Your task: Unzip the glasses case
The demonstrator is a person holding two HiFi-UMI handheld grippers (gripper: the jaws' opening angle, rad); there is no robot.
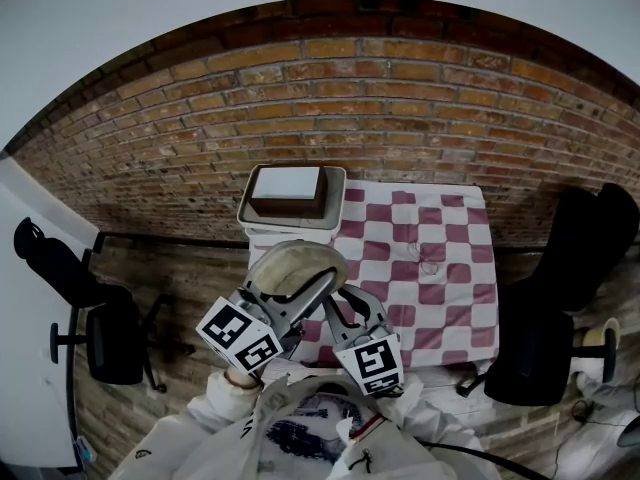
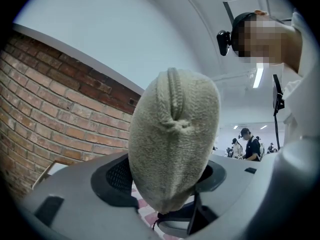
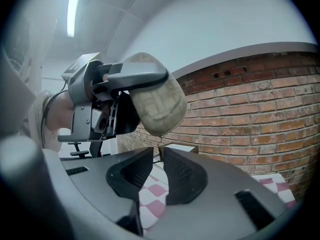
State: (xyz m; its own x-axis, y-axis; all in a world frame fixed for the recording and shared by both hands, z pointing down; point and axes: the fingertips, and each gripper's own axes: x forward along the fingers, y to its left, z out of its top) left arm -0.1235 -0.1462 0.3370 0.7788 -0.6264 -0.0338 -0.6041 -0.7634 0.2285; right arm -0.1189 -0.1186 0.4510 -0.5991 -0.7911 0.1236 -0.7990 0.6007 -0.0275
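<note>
The left hand-held gripper (image 2: 167, 181) was clenched across the middle of the beige, oval, woolly-fabric glasses case (image 2: 172, 134), one pad on each broad side. The case's rounded end and its zip seam pointed along the jaws, away from the person. The right hand-held gripper (image 3: 161, 169) sat just below the case's lower end, jaws drawn almost together. They seemed pinched on a thin dark zip pull (image 3: 160, 146) hanging from that end, though the pull was too slight to make out clearly.

The case was held in the air close to the person's chest, above the near edge of the desk with the red-and-white checked cloth (image 1: 450, 298).

It looked light, and stiff under its soft cover, since the jaws left no dent. The fuzzy cloth should grip well against the pads. The best hold was probably as shown: body clamped across the flat sides, clear of the zip track, and the pull taken at its tip. Being so small, the pull could slip free under a sideways tug.
</note>
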